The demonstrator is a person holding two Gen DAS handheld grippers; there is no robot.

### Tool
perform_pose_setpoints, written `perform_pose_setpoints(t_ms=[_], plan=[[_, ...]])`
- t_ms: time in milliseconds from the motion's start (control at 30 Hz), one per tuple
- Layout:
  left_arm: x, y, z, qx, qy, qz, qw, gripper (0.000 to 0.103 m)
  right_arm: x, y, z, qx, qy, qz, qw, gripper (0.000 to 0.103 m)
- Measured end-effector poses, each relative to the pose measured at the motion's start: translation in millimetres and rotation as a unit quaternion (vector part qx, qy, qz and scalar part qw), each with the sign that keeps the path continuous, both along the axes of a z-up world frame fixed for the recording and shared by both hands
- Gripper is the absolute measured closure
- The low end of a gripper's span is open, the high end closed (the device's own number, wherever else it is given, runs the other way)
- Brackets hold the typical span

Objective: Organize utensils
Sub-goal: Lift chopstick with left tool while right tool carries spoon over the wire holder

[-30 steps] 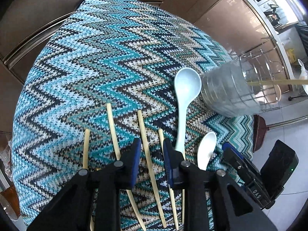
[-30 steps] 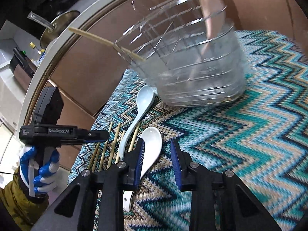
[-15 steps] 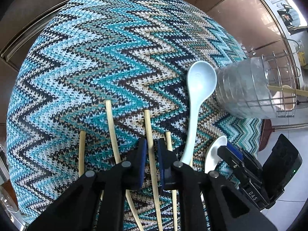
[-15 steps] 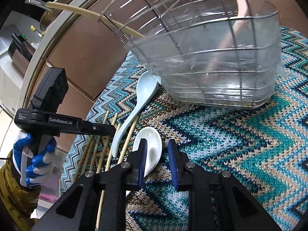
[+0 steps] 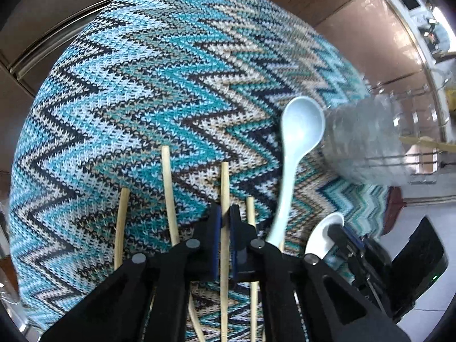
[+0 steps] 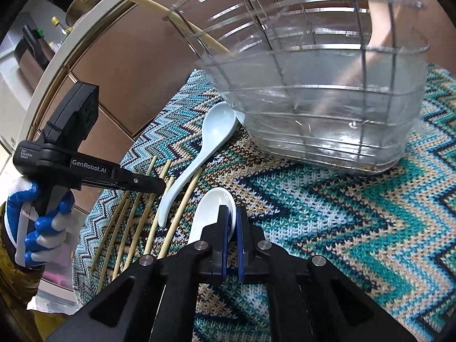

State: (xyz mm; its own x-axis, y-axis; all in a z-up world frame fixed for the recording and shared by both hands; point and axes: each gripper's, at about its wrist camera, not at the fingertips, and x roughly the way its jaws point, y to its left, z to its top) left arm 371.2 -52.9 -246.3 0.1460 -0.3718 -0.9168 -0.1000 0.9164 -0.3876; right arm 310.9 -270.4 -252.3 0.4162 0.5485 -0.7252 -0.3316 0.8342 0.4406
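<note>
Left gripper (image 5: pixel 225 222) is clamped on one bamboo chopstick (image 5: pixel 224 188), gripped partway along its length so the far tip sticks out ahead of the fingers. The other chopsticks (image 6: pixel 134 213) lie roughly parallel on the zigzag knit cloth (image 5: pixel 142 85), beside it.

Right gripper (image 6: pixel 233 222) is pinched onto the rim of the small white soup spoon (image 6: pixel 212 208); jaws are nearly together, bowl edge between the pads, probably because the handle sits low on the cloth.

Pale blue soup spoon (image 6: pixel 199 154) lies free, bowl touching the base of the wire utensil basket (image 6: pixel 327 114) with its clear liner. One chopstick (image 6: pixel 148 2) already leans out of the basket.

Judgement: both picks are headed for the basket.
</note>
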Motion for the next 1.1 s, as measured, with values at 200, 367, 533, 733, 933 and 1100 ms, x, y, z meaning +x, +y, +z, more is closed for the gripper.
perform_pose_setpoints(t_ms=[200,367,533,733,933,1100], plan=[[-20.3,9.7,27.7,-0.019,-0.041,0.005,0.999,0.098,-28.1,-12.7,28.6,-0.002,-0.036,-0.026,0.999,0.099],[-49.2,12.6,61.9,-0.021,-0.099,-0.008,0.9949,0.098,-63.1,-16.1,60.8,-0.013,-0.076,-0.048,0.996,0.098],[-76.9,19.1,92.4,-0.029,-0.153,-0.015,0.9876,0.098,-96.0,-19.1,88.9,-0.022,-0.112,-0.076,0.991,0.098],[-111.4,31.7,127.3,-0.05,-0.214,-0.004,0.9756,0.098,-136.0,-27.3,126.2,-0.03,-0.153,-0.106,0.982,0.098],[-146.3,44.7,167.7,-0.058,-0.278,0.004,0.9589,0.098,-165.2,-25.6,161.9,-0.033,-0.19,-0.121,0.974,0.098],[-174.0,51.0,199.0,-0.056,-0.327,0.006,0.9434,0.098,-184.7,-18.8,183.4,-0.034,-0.216,-0.125,0.968,0.098]])
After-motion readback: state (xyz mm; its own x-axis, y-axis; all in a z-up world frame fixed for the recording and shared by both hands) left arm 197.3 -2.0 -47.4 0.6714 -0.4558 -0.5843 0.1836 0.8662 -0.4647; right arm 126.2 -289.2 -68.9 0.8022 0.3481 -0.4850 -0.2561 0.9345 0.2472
